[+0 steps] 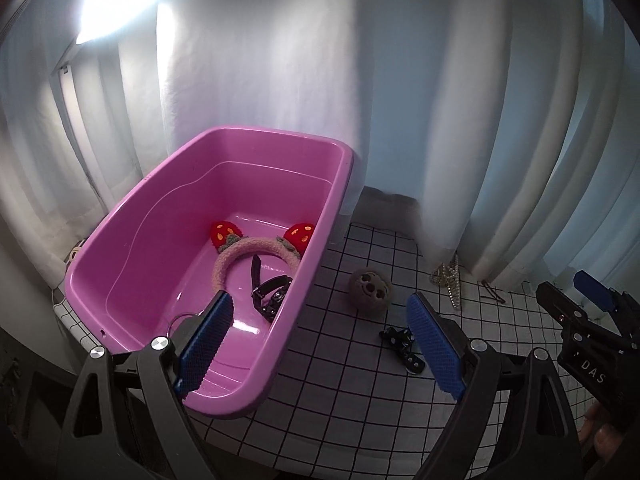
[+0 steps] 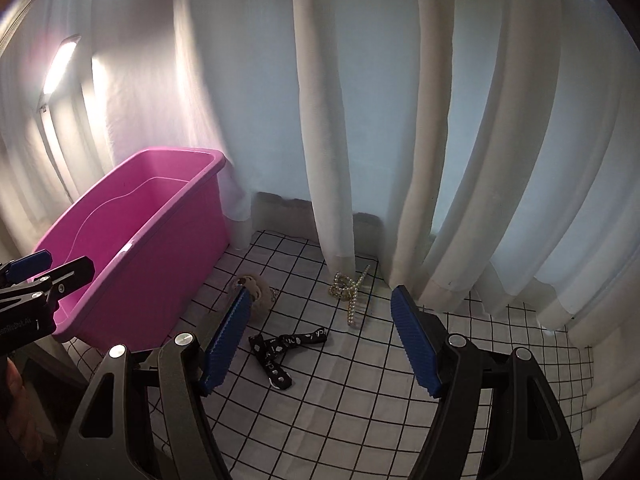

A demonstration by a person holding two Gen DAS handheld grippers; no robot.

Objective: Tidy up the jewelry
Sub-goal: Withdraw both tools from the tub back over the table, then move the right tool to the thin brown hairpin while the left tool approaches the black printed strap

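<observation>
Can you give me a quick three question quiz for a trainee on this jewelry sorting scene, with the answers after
1. True or false: the fuzzy headband with strawberry ears lies inside the pink tub.
2. Multiple choice: which item lies on the checked cloth, outside the tub? A. the pearl hair claw B. the headband C. the black strap in the tub
3. Short answer: is the right gripper holding anything?

Key
1. True.
2. A. It lies by the foot of the white curtain, near the black printed bow.
3. No. Its jaws stand open and empty above the cloth, as do those of the left gripper.
</observation>
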